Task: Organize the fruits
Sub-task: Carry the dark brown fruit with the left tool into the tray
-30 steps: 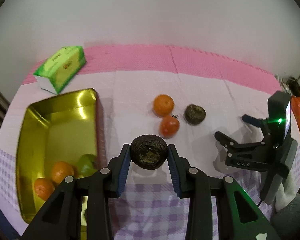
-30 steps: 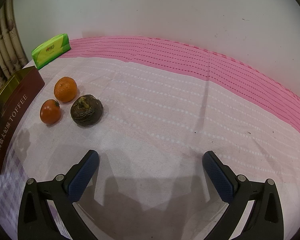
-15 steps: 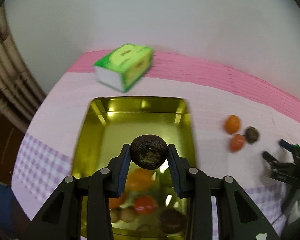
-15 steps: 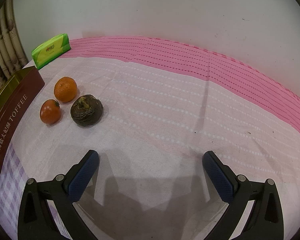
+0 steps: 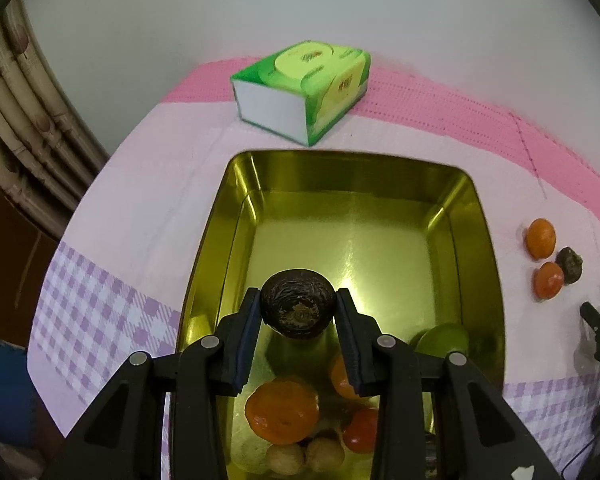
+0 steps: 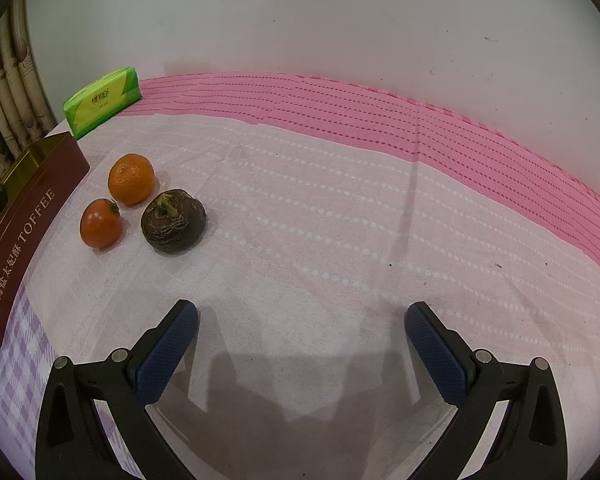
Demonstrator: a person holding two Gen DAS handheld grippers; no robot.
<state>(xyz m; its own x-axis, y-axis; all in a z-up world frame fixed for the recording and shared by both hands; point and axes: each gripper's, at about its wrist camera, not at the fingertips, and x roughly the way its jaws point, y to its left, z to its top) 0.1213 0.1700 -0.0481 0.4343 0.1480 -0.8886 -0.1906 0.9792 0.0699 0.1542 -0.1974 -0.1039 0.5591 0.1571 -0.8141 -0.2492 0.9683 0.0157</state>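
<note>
Swung leftward from the loose fruit, the left hand-held gripper (image 5: 298, 312) now hangs over the gold tin (image 5: 484, 240), clamped on a dark wrinkled fruit (image 5: 298, 308), its long axis crosswise, scarred end toward the camera. Oranges (image 5: 282, 410) lie below it. Right hand-held gripper (image 6: 302, 340) rests spread wide, lower centre; tissue pack (image 5: 304, 88) sits behind the tin.

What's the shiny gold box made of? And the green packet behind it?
The gold box looks like polished metal: its inside mirrors light and the fruit. The green packet seems soft glossy plastic wrap, probably round tissues: it shines and its corners are rounded.
</note>
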